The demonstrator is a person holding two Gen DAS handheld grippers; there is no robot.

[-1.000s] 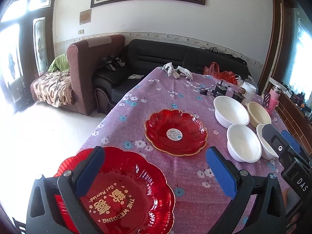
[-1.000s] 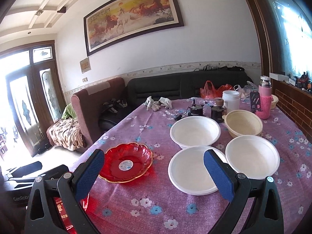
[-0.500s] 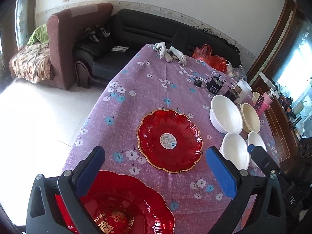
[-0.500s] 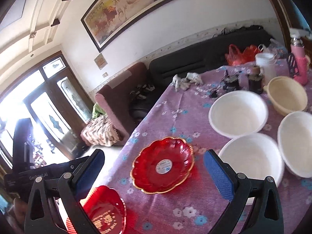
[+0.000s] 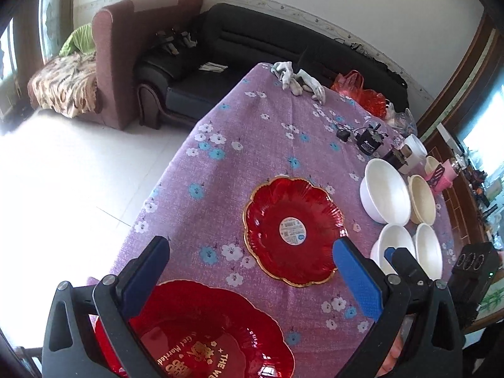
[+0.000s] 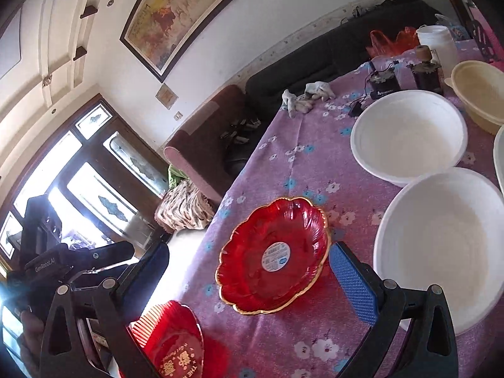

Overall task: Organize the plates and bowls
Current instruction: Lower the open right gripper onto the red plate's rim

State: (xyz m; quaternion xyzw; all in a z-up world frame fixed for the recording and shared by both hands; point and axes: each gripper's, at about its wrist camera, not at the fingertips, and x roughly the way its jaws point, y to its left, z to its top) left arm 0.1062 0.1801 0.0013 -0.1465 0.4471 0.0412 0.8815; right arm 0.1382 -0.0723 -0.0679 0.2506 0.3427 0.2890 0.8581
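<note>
A red gold-rimmed plate with a round sticker (image 5: 291, 230) (image 6: 272, 256) lies mid-table. A second red plate with gold lettering (image 5: 201, 334) (image 6: 171, 340) lies at the near table edge. Three white bowls (image 5: 386, 193) (image 5: 395, 245) (image 5: 428, 249) and a cream bowl (image 5: 422, 198) stand at the right; the right wrist view shows two white bowls (image 6: 409, 135) (image 6: 441, 245) and the cream bowl (image 6: 478, 91). My left gripper (image 5: 252, 280) is open and empty above the lettered plate. My right gripper (image 6: 249, 283) is open and empty, raised over the sticker plate.
The table wears a purple flowered cloth (image 5: 267, 132). Gloves (image 5: 296, 78), two small motors (image 5: 368, 141), a white jar (image 5: 415, 148) and a pink bottle (image 5: 444, 173) stand at the far end. A sofa (image 5: 252, 47) and armchair (image 5: 126, 63) lie beyond.
Both grippers have risen and tilted, so both views look down more steeply on the table. The right view has swung left onto the sticker plate. Nothing on the table moved.
</note>
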